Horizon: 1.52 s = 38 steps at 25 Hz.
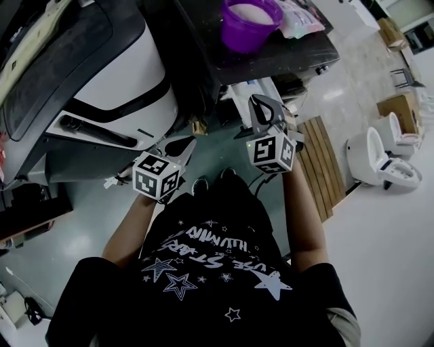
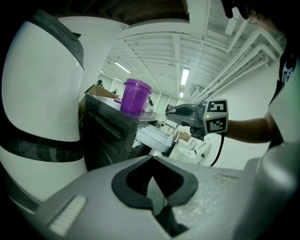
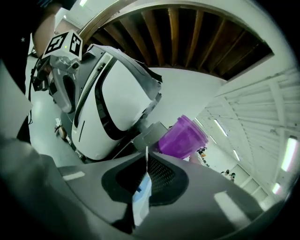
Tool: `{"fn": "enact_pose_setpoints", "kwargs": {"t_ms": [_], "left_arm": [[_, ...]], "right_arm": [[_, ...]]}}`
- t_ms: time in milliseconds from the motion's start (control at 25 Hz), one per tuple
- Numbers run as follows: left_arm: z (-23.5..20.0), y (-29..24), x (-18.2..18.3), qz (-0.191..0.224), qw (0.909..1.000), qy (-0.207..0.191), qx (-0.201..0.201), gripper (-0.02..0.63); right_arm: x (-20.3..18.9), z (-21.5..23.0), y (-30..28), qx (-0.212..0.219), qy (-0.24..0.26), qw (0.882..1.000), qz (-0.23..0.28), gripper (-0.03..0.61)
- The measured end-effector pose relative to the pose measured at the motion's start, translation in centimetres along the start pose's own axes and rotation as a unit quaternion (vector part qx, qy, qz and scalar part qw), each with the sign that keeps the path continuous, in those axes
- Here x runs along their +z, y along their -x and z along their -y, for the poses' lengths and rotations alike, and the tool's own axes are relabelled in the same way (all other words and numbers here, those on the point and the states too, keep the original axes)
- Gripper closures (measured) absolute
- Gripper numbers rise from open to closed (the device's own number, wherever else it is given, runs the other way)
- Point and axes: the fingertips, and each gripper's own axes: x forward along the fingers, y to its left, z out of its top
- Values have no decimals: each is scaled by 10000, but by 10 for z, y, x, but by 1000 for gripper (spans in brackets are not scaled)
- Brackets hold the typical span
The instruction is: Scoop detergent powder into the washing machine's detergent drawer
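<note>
A purple tub holding pale powder stands on the dark washing machine; it also shows in the gripper views as the tub and the tub. Below it the white detergent drawer is pulled out, seen from the side as the drawer. My right gripper hovers just in front of the drawer, jaws shut, with only a white and blue sliver showing in their slit. My left gripper hangs lower left, shut and empty. No scoop is visible.
A large white and black rounded machine fills the left. A bag lies beside the tub. Wooden slats lie on the floor at right, with white toilets beyond. The person's dark shirt fills the lower head view.
</note>
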Motion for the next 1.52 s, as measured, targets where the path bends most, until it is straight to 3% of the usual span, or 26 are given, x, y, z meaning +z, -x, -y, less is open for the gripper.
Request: {"fn": "enact_pose_setpoints", "kwargs": {"t_ms": [120,240,320,440,560,800,960,1040,1520], "left_arm": [[4,-3,-1,-10,10000,12,-67,614],[9,-8,2,-16,9999,-19,-150,614],[13,-12,2,-31,9998,-32,-206,614],[17,-18,-1,-98,9995,-41,-292,614],[19,-25,-3,-166,9993,-72,-316,614],[34,-27,6,-25,9994,-192,-289,614],[55,-17,5,62,9994,-229,-252,614],[67,-9,3,101,9995,-202,-212,614],[150,44,-1,624,9976,-293,-94,614]], "right_arm": [[3,4,10,-78,-732,9972,135,543],[-2,12,18,-81,-1925,9810,242,543],[-11,17,23,-120,-2794,9596,308,543],[-23,22,32,-118,-3920,9187,465,543],[-29,26,42,-28,-4705,8799,653,543],[-35,20,71,84,-5253,8467,849,543],[-34,10,101,139,-5712,8143,1025,543],[-34,4,119,155,-5849,8039,1062,543],[-35,-20,232,86,-6056,7834,1398,543]]}}
